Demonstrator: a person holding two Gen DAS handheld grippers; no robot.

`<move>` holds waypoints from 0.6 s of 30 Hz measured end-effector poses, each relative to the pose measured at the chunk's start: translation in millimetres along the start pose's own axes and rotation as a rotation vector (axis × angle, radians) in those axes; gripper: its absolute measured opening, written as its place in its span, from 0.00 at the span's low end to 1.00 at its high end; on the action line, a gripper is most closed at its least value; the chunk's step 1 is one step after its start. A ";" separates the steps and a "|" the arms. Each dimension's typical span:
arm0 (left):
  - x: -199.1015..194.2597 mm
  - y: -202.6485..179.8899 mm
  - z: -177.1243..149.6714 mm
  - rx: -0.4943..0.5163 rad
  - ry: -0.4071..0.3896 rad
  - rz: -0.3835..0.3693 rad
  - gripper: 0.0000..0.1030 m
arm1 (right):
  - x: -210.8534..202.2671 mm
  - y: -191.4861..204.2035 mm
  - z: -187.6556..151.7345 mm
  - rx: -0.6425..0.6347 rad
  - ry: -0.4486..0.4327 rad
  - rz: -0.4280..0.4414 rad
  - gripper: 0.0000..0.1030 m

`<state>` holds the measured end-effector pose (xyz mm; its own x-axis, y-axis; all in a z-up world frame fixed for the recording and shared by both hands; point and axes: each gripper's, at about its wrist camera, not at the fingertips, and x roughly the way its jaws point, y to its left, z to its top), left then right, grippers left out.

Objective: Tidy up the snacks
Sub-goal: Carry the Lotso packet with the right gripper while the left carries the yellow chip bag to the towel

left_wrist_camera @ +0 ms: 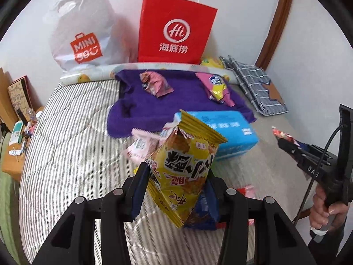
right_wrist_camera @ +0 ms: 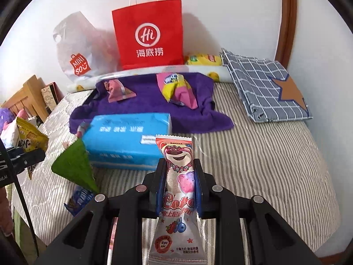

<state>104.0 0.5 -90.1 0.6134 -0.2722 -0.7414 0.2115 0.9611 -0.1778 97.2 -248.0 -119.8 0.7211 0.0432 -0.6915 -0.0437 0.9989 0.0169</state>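
Both grippers are loaded and lifted off the striped bedspread (right_wrist_camera: 253,154), so the step in hand looks like carrying picked snacks toward a sorting place. In the left wrist view, the left gripper (left_wrist_camera: 176,174) is clamped on a yellow crisp packet (left_wrist_camera: 185,167), which stands tilted at centre frame between the blue-padded fingers (left_wrist_camera: 141,187). A second, dark blue wrapper (left_wrist_camera: 201,216) sits low against the right-hand finger; whether it is pinched too or just lies on the bed behind is hard to tell. In the right wrist view, the right gripper (right_wrist_camera: 179,176) is closed tight on a slim pink bear-print snack stick (right_wrist_camera: 178,190), upright in the lower centre.

On the bed, a blue tissue pack (right_wrist_camera: 125,141) lies mid-frame, with the purple towel (right_wrist_camera: 150,106) just beyond it holding two pink snack packets, one left (right_wrist_camera: 119,90) and one right (right_wrist_camera: 178,88). A red paper bag (right_wrist_camera: 150,35) and a white Miniso bag (right_wrist_camera: 75,50) stand against the wall at the top of frame. A green triangular pack (right_wrist_camera: 75,165) lies at lower left.

The next move likely calls for choosing a destination, towel or bag, moving both packets over the tissue pack without snagging, and letting go only once each is settled.
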 end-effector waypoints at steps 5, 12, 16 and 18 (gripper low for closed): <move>1.3 -15.2 16.2 0.019 -0.017 -0.005 0.44 | -4.1 2.8 17.2 -0.001 -0.011 0.005 0.22; 9.6 -26.0 43.5 0.022 -0.030 -0.006 0.44 | -3.9 1.6 46.2 -0.011 -0.033 0.007 0.22; 17.2 -28.9 60.3 0.020 -0.036 -0.009 0.44 | 2.0 -0.8 61.6 -0.012 -0.039 0.010 0.22; 21.7 -29.5 68.4 0.019 -0.037 -0.007 0.44 | 7.5 -2.6 70.4 -0.009 -0.041 0.010 0.22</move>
<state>163.1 -37.0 -56.6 0.6392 -0.2808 -0.7160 0.2302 0.9581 -0.1703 151.3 -249.1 -74.2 0.7481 0.0537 -0.6614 -0.0566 0.9983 0.0170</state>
